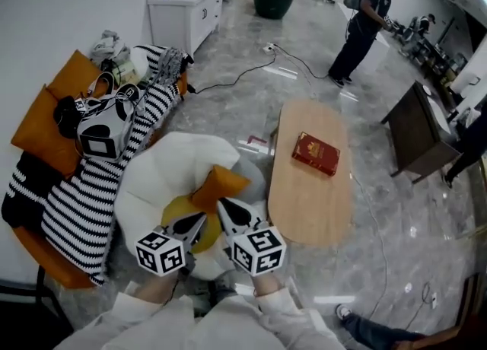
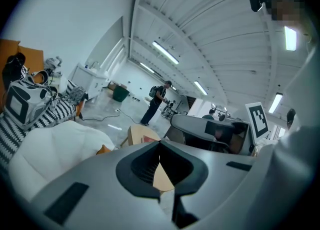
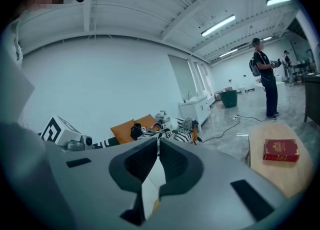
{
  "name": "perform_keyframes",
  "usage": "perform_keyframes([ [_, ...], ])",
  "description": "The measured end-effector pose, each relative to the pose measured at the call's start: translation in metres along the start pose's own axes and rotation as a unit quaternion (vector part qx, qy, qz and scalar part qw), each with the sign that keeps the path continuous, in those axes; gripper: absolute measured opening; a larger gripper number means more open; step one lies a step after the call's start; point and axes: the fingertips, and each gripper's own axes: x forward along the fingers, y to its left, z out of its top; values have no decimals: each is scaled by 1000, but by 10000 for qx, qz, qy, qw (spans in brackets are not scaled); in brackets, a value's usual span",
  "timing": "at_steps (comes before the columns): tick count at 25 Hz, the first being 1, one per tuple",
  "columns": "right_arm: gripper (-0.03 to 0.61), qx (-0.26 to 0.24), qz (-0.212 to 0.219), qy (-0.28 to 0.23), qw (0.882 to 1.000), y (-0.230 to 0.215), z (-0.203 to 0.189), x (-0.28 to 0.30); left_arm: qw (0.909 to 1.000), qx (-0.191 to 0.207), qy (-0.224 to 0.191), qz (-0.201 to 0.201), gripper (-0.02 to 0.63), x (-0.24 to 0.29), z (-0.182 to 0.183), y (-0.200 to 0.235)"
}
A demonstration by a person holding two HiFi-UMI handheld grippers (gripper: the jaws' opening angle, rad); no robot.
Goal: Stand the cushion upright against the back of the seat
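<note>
Head view: white seat (image 1: 163, 166) took up centre frame. Orange-yellow cushion (image 1: 219, 186) sat in seat's hollow, toward its front edge, one corner raised, tilted; not seen flat vs. backrest. L gripper (image 1: 201, 218) & R gripper (image 1: 224, 206) hung just over cushion, contact unclear; both w/ jaws pinched together, nothing betw. them. Judged: cushion in seat, upright lean prob. unfinished. Left to do: re-grip, set vs. back.

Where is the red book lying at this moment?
In the head view the red book lies on the oval wooden table, right of centre, toward its far end; the white seat stands left of the table.
</note>
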Motion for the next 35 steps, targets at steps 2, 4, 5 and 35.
perform_keyframes([
  [2,21,-52,77,-39,9999,9,3,-6,10000,26,-73,-15,8,-6,4,-6],
  [4,18,-106,161,-85,9998,17,6,-12,9999,81,-131,-28,8,-11,8,-12],
  [5,17,-115,195,-103,9997,20,7,-15,9998,114,-143,-29,8,-13,8,-15],
  [35,12,-283,633,580,9959,51,-19,-21,9988,435,-205,71,8,-29,14,-21],
])
